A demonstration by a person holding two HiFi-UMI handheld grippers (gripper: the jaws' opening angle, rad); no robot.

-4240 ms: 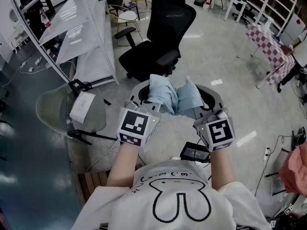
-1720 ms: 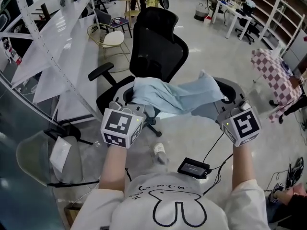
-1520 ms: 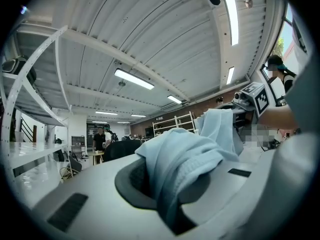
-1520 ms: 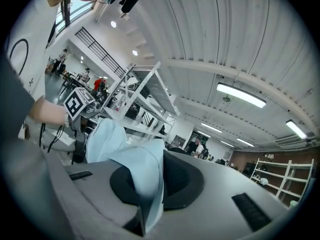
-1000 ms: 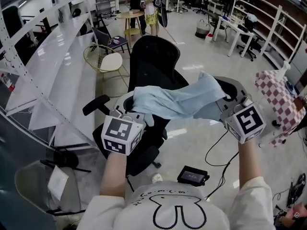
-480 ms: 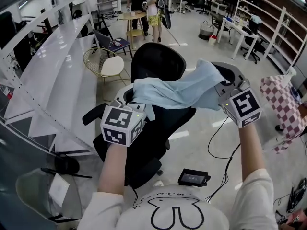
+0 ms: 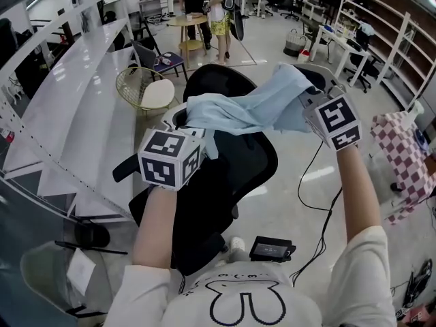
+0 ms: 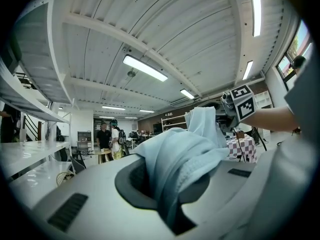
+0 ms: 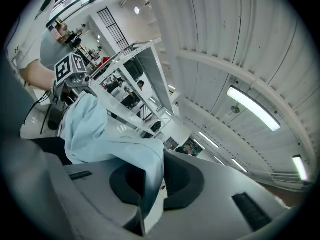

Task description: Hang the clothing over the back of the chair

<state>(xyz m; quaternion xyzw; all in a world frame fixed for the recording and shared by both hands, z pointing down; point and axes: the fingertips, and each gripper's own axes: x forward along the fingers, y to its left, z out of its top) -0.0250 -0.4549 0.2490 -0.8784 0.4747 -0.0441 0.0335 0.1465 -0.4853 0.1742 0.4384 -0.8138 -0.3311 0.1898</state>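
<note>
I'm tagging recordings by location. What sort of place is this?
Probably a large open lab or workshop-style office: long white shelving racks, a black office chair on a bare polished floor, and strip lights under an industrial ceiling.

The clothing (image 7: 248, 107) is spanning between the left gripper (image 7: 182, 120) and the right gripper (image 7: 304, 101), with each pair of jaws clamping one end. It is hanging over the top of the chair (image 7: 225, 172), which is standing in front of the person. A shelf rack (image 7: 61, 111) is running along the left. A small box (image 7: 271, 248) is lying on the floor, right of the chair's base.
</note>
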